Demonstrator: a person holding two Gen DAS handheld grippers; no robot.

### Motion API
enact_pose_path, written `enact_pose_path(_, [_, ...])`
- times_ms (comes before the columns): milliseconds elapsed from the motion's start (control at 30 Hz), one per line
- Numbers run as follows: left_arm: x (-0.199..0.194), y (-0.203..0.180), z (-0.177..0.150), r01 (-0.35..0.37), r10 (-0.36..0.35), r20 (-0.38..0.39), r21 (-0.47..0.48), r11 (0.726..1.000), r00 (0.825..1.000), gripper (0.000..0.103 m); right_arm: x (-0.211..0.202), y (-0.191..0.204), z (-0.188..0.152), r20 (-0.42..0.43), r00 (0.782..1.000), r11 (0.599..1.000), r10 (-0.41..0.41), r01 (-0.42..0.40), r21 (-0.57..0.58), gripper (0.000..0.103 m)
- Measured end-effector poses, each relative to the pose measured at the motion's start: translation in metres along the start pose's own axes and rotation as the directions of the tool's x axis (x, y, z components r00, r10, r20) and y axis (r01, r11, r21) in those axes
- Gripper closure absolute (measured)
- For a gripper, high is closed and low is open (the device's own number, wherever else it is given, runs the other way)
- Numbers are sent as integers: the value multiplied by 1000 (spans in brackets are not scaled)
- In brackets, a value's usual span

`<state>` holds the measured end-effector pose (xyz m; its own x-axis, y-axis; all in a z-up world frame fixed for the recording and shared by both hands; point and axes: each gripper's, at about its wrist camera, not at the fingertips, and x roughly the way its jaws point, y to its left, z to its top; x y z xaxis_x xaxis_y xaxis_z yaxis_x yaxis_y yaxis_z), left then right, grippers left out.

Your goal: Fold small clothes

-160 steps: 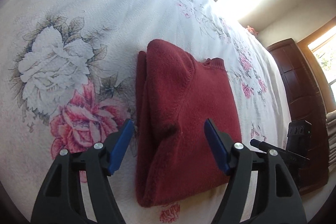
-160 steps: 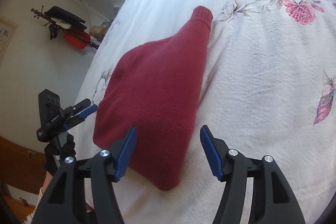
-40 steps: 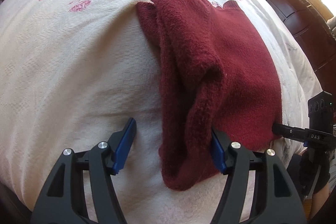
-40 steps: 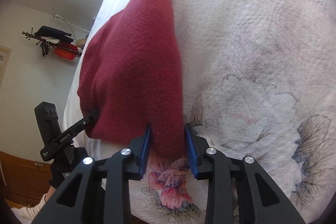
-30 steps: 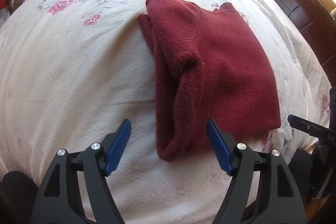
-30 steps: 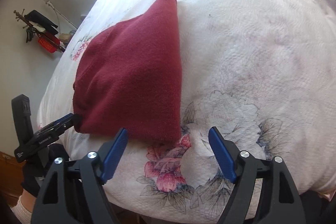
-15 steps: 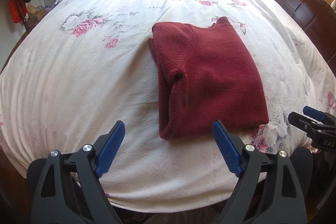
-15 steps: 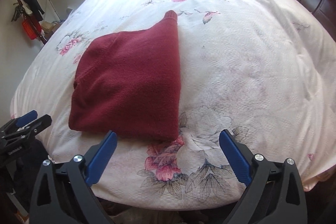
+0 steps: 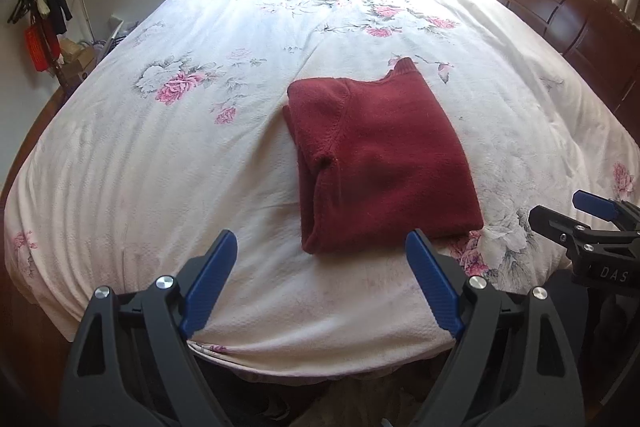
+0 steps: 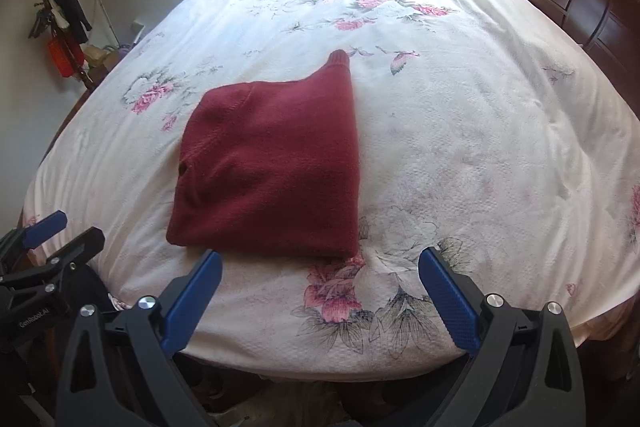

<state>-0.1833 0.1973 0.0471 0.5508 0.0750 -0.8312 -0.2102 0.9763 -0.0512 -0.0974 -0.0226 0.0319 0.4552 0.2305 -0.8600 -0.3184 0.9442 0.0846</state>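
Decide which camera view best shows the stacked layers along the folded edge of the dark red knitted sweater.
The left wrist view shows them best: the dark red knitted sweater turns its layered left edge toward that camera, with its separate folds visible. The right wrist view shows the sweater mostly as a smooth top surface, its layers barely visible.

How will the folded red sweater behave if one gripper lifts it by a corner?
Likely floppy: the red sweater is soft fuzzy knit in loose layers, so a corner lift would probably undo the fold. Probably not slippery, given the nap. Pushed, it may bunch on the textured bedspread rather than slide.
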Motion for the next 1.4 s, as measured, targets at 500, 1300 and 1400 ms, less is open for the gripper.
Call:
enact_pose_path(500, [-21, -3, -8, -21, 21, 17, -5, 1000, 1000, 14, -9, 13, -7, -22, 1000, 1000, -17, 17, -12, 4])
enact_pose_path(1300, [9, 0, -17, -50, 48, -69, -22, 999, 996, 13, 10, 4, -11, -87, 996, 1000, -17, 19, 19, 4])
enact_pose_path(1400, [10, 0, -17, -50, 49, -71, -22, 998, 996, 13, 12, 1, -12, -89, 996, 999, -15, 18, 35, 4])
